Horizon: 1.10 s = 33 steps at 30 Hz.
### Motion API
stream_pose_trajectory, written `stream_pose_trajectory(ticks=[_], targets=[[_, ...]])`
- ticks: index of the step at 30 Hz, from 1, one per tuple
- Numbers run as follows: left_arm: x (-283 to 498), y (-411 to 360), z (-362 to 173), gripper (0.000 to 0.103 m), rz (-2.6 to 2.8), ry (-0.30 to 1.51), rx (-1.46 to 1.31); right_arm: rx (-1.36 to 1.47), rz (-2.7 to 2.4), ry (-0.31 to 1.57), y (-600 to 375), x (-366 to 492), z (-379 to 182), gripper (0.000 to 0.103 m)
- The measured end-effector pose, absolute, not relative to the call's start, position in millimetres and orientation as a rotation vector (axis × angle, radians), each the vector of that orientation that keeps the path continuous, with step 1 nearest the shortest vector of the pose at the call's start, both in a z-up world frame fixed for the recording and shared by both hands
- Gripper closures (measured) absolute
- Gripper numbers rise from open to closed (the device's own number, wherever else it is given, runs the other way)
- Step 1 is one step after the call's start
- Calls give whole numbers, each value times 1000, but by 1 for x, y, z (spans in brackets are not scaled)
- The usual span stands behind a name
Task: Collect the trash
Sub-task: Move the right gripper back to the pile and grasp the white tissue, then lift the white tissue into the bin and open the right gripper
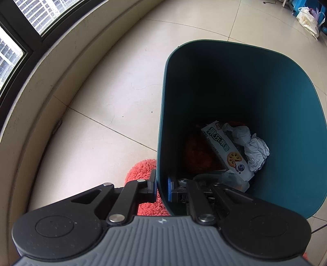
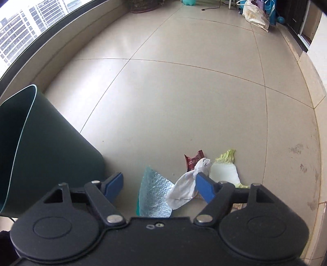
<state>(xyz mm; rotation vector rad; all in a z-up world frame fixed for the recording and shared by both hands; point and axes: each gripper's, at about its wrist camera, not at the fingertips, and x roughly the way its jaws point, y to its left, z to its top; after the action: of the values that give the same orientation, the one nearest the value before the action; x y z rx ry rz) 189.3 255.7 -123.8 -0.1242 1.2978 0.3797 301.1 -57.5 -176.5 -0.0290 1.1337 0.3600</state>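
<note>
Left gripper point(image 1: 162, 187) clamped on bin point(image 1: 286, 102) wall. Right gripper point(image 2: 159, 187) spread wide above floor litter: silver wrapper point(image 2: 153, 196) at 6 o'clock, white tissue point(image 2: 185, 189) apparently touching right finger. Risk: closing now nips tissue edge only, slips.

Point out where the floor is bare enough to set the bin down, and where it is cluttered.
Bare tile lies between the window ledge and the bin, and beyond the litter toward the far bags. It is crowded by the right tongs: foil, tissue, red wrapper, white packet.
</note>
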Motion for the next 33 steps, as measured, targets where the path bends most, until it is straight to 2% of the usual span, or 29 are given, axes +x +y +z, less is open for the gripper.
stream_pose_trajectory(ticks=[2,4,11,20,25,26,27,28,33], targets=[[189,255,-124,94,377,1297,-120,-3,340,1146,-64,313,-195,12],[188,256,-124,94,372,1298,-124,16,309,1150,-67,322,-211,8],[189,256,-125,94,363,1306,-119,112,207,1225,-96,348,-268,7],[190,248,-129,93,364,1306,-56,163,136,1274,-106,380,-305,32],[190,248,-129,92,364,1305,-48,111,135,1292,-98,382,-317,56],[190,248,-129,92,364,1305,-47,91,133,1298,-95,381,-320,57],[189,247,-129,92,364,1304,-45,73,129,1297,-93,380,-321,65],[189,247,-130,92,364,1302,-42,59,126,1293,-91,379,-320,77],[189,248,-129,92,365,1302,-49,50,131,1258,-94,373,-310,85]])
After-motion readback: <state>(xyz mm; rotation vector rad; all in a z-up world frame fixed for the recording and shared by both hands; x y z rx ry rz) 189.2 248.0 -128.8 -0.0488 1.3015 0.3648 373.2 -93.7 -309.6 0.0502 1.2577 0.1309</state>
